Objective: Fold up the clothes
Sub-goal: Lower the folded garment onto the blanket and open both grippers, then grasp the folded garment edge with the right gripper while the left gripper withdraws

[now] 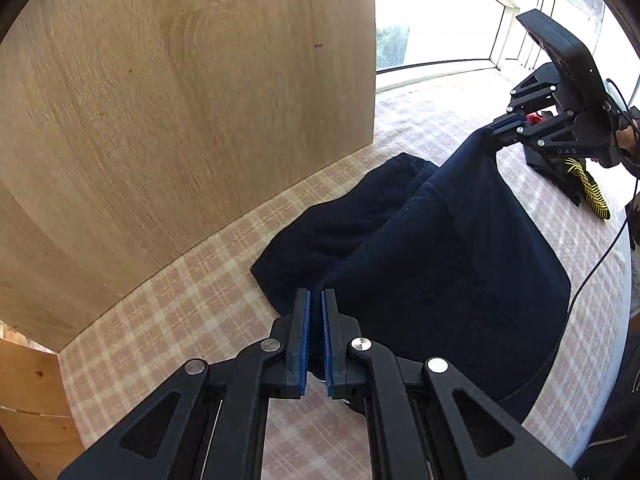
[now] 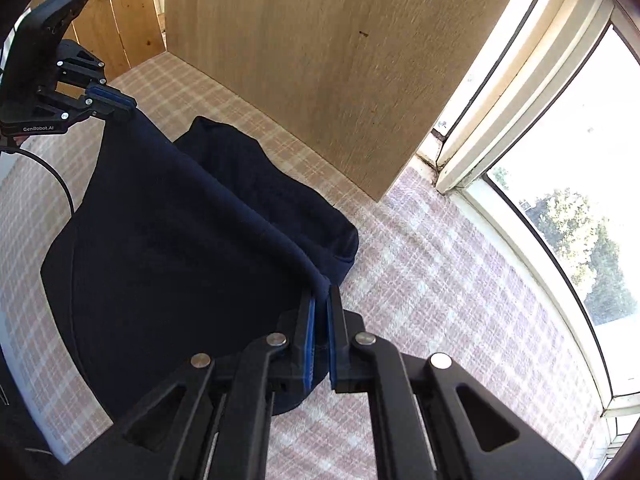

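Both grippers are clamped on the same dark navy garment [image 1: 460,248], each pinching one end of its raised edge, so the cloth hangs stretched between them.

In the left wrist view, the left gripper [image 1: 316,300] has its jaws drawn together on a bunched corner of the fabric, which fills the narrow gap between the blue pads [image 1: 305,320]. From those jaws the garment spreads ahead and to the right, rising to the right gripper [image 1: 494,130], whose jaws bite the far corner. Beyond and left of the left jaws, the lower part of the cloth lies slumped on the checked pink-and-cream tablecloth [image 1: 168,320] that covers the tabletop. A pale wooden panel [image 1: 180,100] stands upright farther ahead and to the left. Behind the right gripper, part of a hand [image 1: 626,136] shows at the frame edge, and a black-and-yellow braided cable [image 1: 592,188] lies near it.

In the right wrist view, the right gripper [image 2: 322,294] likewise has its jaws closed on a fold of the garment [image 2: 180,248], which runs as a taut ridge up and to the left toward the left gripper [image 2: 130,104], gripping the other corner. The cloth below the ridge sags onto the tablecloth [image 2: 440,280]. The wooden panel [image 2: 320,60] stands ahead of the jaws, and a bright window [image 2: 580,200] lies to their right.
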### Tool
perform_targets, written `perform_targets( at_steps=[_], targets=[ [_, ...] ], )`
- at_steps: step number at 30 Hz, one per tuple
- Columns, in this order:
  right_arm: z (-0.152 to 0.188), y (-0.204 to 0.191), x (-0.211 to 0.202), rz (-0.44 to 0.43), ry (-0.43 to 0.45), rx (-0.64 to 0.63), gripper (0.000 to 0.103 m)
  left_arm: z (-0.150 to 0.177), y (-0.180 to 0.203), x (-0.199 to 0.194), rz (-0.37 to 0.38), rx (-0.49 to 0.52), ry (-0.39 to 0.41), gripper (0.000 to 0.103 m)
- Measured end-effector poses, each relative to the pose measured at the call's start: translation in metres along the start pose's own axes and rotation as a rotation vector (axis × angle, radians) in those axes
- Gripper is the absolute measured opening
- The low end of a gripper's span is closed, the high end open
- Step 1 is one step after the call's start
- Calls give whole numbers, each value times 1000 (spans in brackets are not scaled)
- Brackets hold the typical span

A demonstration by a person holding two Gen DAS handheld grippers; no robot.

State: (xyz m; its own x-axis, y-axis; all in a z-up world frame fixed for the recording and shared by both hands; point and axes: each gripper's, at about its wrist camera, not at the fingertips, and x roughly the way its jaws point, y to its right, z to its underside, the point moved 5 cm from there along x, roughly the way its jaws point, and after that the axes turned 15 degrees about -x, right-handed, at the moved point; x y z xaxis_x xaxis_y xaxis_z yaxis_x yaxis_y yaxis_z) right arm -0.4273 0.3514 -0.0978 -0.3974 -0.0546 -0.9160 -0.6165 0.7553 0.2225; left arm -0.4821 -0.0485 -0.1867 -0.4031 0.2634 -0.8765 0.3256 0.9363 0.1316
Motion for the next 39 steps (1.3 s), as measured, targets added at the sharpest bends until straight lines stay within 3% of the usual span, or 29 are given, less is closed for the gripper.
perform_targets(
  at_steps=[5, 7, 9, 12, 16, 21, 22, 28, 30, 33, 38, 39],
  targets=[
    [-12, 33, 56, -86, -33, 43, 5, -25, -29, 53, 36, -23, -79, 7],
    [-10, 36, 75, -115, -72, 44, 12, -22, -34, 70, 41, -38, -127, 12],
    [-8, 38, 77, -104, -69, 58, 23, -21, -40, 76, 44, -59, -132, 33],
    [-2, 50, 65, -56, -65, 86, 43, -22, -49, 74, 50, -99, -118, 47],
    [17, 63, 35, -29, -46, 167, 44, -11, -56, 49, 8, -104, -77, 48],
    [58, 39, 3, -146, 29, 350, 44, 14, -14, 16, 40, -24, -42, 48],
    [68, 31, 2, -202, 56, 398, 44, 17, -2, 12, 66, -14, -45, 48],
    [88, -23, 33, -355, 89, 487, 44, 24, 68, 3, 224, -13, -92, 51],
    [89, -34, 42, -409, 95, 518, 44, 24, 89, 9, 243, -3, -110, 57],
    [85, -43, 47, -391, 93, 503, 44, 30, 106, 25, 167, 41, -143, 59],
    [76, -50, 45, -406, 129, 487, 44, 53, 102, 69, 6, 47, -271, 59],
    [76, -52, 46, -417, 132, 489, 44, 54, 102, 71, 4, 47, -267, 62]
  ],
)
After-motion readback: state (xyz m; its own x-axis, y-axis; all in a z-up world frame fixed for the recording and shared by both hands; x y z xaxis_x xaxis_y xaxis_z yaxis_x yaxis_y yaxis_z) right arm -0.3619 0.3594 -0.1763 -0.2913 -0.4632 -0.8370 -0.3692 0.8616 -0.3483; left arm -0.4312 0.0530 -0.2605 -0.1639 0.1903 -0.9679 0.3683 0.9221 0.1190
